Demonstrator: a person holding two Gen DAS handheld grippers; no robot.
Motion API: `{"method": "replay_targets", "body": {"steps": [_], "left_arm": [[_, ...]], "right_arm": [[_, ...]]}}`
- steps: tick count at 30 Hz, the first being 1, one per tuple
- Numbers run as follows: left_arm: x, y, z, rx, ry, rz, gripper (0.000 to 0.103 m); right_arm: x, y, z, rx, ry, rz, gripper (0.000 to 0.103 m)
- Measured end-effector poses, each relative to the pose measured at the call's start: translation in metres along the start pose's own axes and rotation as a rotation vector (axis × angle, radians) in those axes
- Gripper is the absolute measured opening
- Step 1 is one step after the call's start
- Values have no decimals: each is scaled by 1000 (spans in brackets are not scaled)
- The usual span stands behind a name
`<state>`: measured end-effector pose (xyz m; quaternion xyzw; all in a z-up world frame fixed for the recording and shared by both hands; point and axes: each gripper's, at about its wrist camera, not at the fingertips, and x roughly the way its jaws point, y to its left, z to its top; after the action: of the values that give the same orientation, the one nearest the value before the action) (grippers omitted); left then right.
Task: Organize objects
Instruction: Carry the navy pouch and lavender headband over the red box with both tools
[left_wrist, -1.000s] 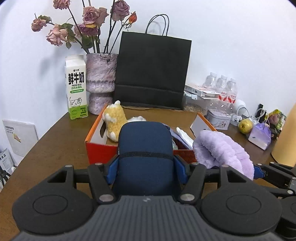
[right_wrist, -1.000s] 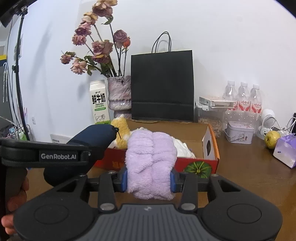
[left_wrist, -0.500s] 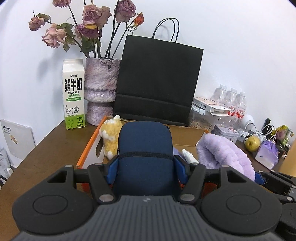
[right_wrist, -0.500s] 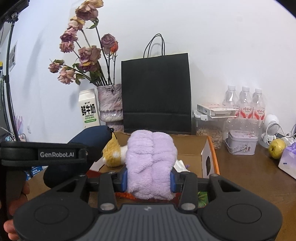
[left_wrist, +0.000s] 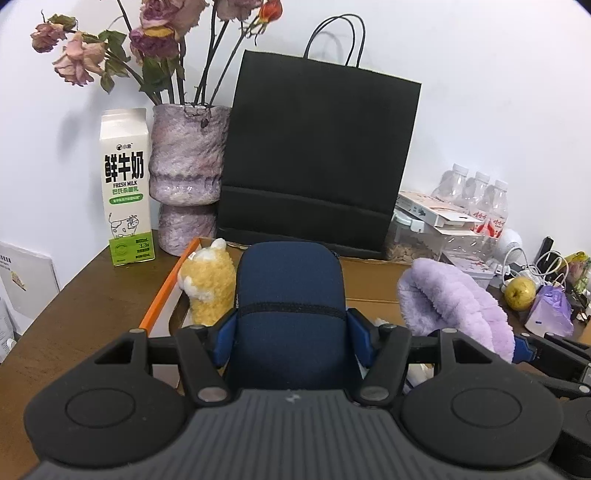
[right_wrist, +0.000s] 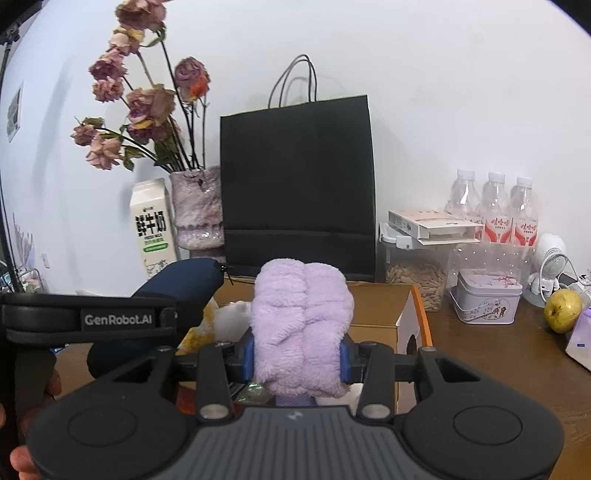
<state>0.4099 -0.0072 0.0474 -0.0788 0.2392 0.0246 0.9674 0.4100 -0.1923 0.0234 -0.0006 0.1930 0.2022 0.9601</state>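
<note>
My left gripper (left_wrist: 291, 328) is shut on a navy blue pouch (left_wrist: 290, 291) and holds it over the open orange cardboard box (left_wrist: 162, 295). My right gripper (right_wrist: 297, 354) is shut on a fluffy purple cloth (right_wrist: 301, 314) and holds it over the same box (right_wrist: 417, 314). The purple cloth also shows in the left wrist view (left_wrist: 454, 306), to the right of the pouch. The pouch shows in the right wrist view (right_wrist: 177, 288), to the left. A yellow plush toy (left_wrist: 208, 288) lies in the box's left part.
Behind the box stand a black paper bag (left_wrist: 317, 155), a purple vase with dried roses (left_wrist: 184, 177) and a milk carton (left_wrist: 125, 184). At the right are water bottles (right_wrist: 491, 206), a tin (right_wrist: 487, 295), a clear container (right_wrist: 417, 273), a pear (right_wrist: 561, 304) and cables.
Both grippers have moved forward and up over the box with their items held. The bag, vase and carton look nearer now.
</note>
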Motion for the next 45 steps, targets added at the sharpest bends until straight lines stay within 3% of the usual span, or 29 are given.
{"method": "replay_targets", "body": {"steps": [25, 28, 29, 30, 32, 34, 45], "left_arm": [[62, -6, 24, 47, 5, 1, 64], [65, -5, 23, 54, 8, -1, 68], [64, -5, 23, 54, -1, 6, 75], [63, -4, 23, 54, -11, 17, 82], [60, -1, 24, 43, -42, 25, 103], [57, 1, 24, 36, -71, 35, 103], [64, 4, 21, 37, -37, 36, 103]], "right_arm": [[69, -25, 15, -25, 37, -8, 40], [73, -25, 13, -25, 51, -6, 47], [74, -25, 12, -23, 55, -10, 57], [74, -26, 12, -21, 58, -14, 77], [74, -26, 11, -23, 59, -27, 101], [74, -25, 11, -26, 56, -41, 103], [76, -29, 10, -13, 68, -66, 103]]}}
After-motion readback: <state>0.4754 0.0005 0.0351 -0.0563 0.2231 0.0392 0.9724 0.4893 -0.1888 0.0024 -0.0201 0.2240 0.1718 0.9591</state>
